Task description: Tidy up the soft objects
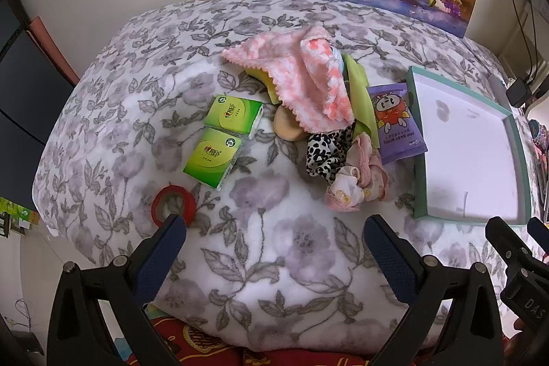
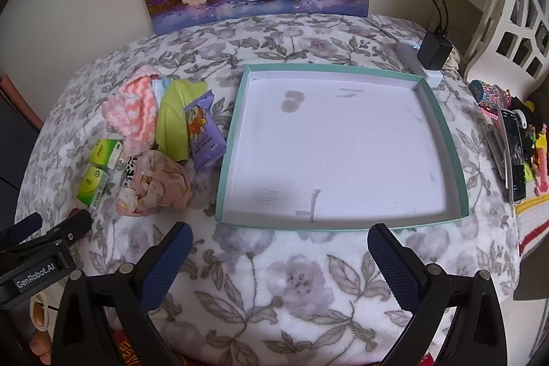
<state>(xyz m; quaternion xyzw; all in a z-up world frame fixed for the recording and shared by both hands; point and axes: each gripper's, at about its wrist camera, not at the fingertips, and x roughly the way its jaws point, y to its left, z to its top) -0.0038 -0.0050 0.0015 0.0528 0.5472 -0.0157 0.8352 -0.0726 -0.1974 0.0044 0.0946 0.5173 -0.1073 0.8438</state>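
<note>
While both hand-held grippers hang released above the flowered blanket, holding nothing, the shallow teal-rimmed tray lies empty as the landmark. Just left of the tray sits the heap: a pink towel, a green cloth, a purple wipes pack touching the tray's rim, then leopard-print and pink scrunchies. Farther left lie two green tissue packs and a red tape roll. Left hand-held gripper; right hand-held gripper.

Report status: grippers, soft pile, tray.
Left hand-held gripper open, empty. Right hand-held gripper open, empty. Soft pile unsorted left of the tray. Tray empty; nothing blocking.
</note>
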